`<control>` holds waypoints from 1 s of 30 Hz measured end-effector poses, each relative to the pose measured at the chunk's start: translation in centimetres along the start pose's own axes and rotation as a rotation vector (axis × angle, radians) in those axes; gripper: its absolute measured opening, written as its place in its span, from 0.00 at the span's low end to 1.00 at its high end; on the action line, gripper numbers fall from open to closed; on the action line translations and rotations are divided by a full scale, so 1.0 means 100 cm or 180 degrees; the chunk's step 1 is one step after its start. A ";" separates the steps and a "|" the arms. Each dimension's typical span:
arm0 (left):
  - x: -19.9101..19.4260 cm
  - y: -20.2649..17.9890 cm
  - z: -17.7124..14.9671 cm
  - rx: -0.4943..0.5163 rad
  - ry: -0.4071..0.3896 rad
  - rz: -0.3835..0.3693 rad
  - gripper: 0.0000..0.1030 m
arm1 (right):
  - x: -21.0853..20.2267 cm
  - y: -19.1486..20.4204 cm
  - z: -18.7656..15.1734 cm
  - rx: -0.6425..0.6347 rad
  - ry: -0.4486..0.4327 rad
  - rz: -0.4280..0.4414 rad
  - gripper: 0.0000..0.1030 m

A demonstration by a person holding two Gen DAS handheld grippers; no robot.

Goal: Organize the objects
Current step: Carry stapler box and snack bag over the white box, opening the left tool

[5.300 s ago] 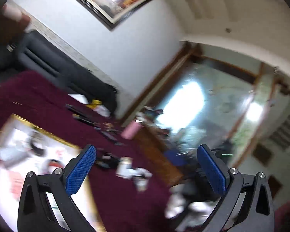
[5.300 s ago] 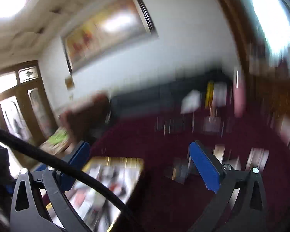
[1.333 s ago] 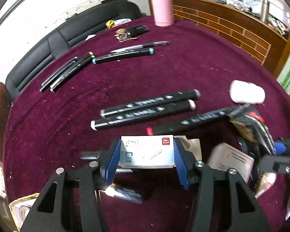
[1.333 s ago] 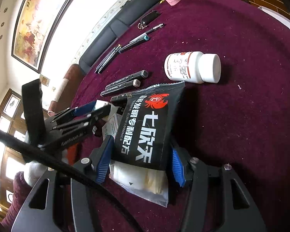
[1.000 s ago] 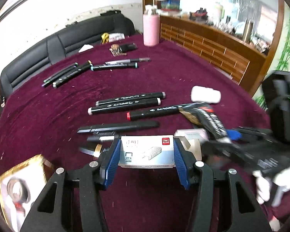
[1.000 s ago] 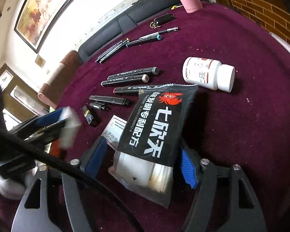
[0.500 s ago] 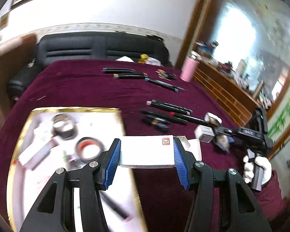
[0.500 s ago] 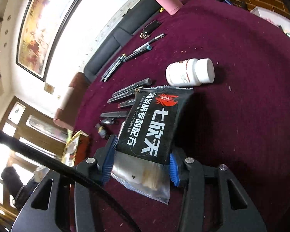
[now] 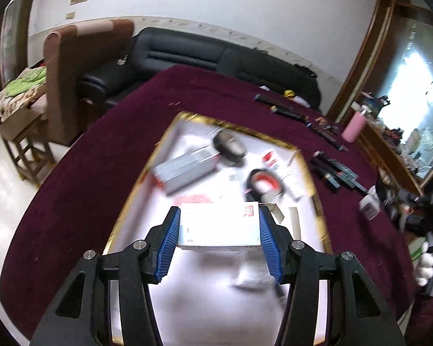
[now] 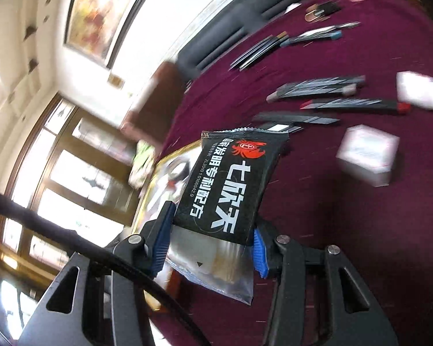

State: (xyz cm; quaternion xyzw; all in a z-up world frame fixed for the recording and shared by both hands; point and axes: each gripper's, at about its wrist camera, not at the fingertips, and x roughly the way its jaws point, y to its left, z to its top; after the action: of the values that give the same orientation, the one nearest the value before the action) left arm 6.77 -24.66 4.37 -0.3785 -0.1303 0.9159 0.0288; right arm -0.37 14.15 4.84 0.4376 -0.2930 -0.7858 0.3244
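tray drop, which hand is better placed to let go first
Left. Its tool holds the staple box right over the tray. The right tool grips the black packet over the cloth, with the tray off to one side.

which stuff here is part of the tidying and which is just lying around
In the job:
- staple box, held over the gold-rimmed tray
- black sachet, held
- marker pens
- small white box

Lying about:
- pink flask
- black sofa
- brown chair
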 end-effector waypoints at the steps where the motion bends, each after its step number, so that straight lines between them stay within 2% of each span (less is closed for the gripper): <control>1: 0.002 0.002 -0.002 0.0009 0.0029 0.0031 0.46 | 0.014 0.010 -0.001 -0.0050 0.0093 0.0031 0.45; 6: 0.005 0.010 -0.012 0.0209 0.0083 0.0317 0.46 | 0.081 0.052 -0.006 -0.0281 0.0473 0.0040 0.45; 9: 0.009 0.017 -0.015 0.0244 0.0105 0.0368 0.46 | 0.115 0.070 -0.006 -0.0416 0.0661 -0.0059 0.45; 16: 0.013 0.034 -0.024 0.0191 0.0135 0.0283 0.46 | 0.187 0.101 -0.010 -0.0876 0.0921 -0.0615 0.45; 20: 0.013 0.037 -0.023 0.0201 0.0118 0.0191 0.46 | 0.204 0.105 -0.018 -0.1081 0.0935 -0.0974 0.46; 26: 0.009 0.045 -0.021 0.0120 0.0092 0.0023 0.47 | 0.204 0.101 -0.023 -0.1019 0.0871 -0.1170 0.53; 30: 0.003 0.050 -0.021 0.0036 0.0054 -0.0042 0.49 | 0.197 0.104 -0.021 -0.0986 0.0778 -0.1217 0.53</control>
State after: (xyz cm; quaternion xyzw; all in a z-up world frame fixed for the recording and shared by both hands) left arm 8.27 -29.02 1.48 -0.3852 -0.1273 0.9132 0.0381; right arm -3.88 -7.78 1.81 0.5218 -0.0401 -0.8095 0.2662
